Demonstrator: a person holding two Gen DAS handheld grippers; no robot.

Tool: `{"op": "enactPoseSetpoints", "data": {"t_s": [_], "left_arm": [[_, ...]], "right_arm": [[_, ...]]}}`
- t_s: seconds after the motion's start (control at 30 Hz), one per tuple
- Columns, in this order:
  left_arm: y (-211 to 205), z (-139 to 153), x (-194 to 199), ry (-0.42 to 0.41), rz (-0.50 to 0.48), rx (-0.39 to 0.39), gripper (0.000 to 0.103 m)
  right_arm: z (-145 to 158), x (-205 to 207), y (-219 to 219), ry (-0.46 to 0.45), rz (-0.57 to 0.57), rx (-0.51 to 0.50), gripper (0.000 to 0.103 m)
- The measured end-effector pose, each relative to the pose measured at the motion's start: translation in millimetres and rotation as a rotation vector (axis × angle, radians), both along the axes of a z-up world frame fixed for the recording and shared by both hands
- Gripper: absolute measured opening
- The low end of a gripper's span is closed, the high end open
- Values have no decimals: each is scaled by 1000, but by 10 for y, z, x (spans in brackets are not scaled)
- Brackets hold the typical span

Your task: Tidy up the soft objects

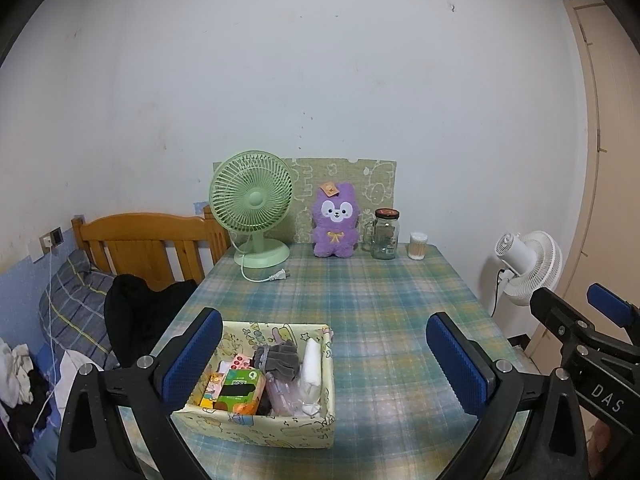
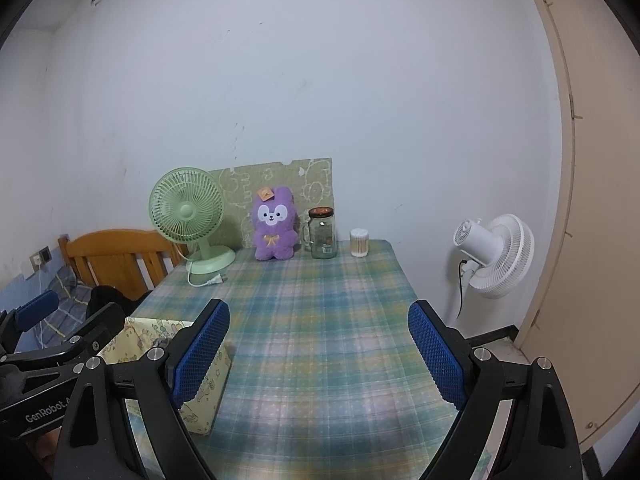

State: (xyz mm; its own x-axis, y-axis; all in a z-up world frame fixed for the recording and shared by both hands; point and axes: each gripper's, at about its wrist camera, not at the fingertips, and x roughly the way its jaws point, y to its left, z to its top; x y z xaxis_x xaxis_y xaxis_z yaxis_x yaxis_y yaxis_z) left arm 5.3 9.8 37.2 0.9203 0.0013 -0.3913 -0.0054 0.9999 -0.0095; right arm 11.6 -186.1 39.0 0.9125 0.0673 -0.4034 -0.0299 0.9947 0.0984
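Plush toy, purple with a white face and a yellow bow, sat upright at the far edge of the table, leaning against a patterned green board propped on the wall. To its left stood a green desk fan, its unplugged cord lying loose on the plaid tablecloth; to its right, just beside it, stood a glass jar with a dark lid, then a small tub of cotton swabs. Near the left front corner of the table sat an open printed storage box holding a grey glove, a green carton, a white soft item and other small packs. The left gripper hovered over the near table, its fingers spread wide, the left blue pad overlapping the box's left wall in view, nothing between them. The right gripper hung to the right of the box, likewise spread wide and holding nothing, with bare tablecloth between it and the toy. Off the table, a wooden bed frame with dark clothes lay left, and a white fan stood right by the door.
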Motion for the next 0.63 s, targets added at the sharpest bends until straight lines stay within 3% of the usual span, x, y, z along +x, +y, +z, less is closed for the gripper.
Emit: {"op": "enactPoseSetpoints", "data": {"t_s": [0.63], "left_arm": [[19, -19, 51, 3, 3, -6, 103]], "right_arm": [[-65, 68, 61, 13, 8, -11, 93]]}}
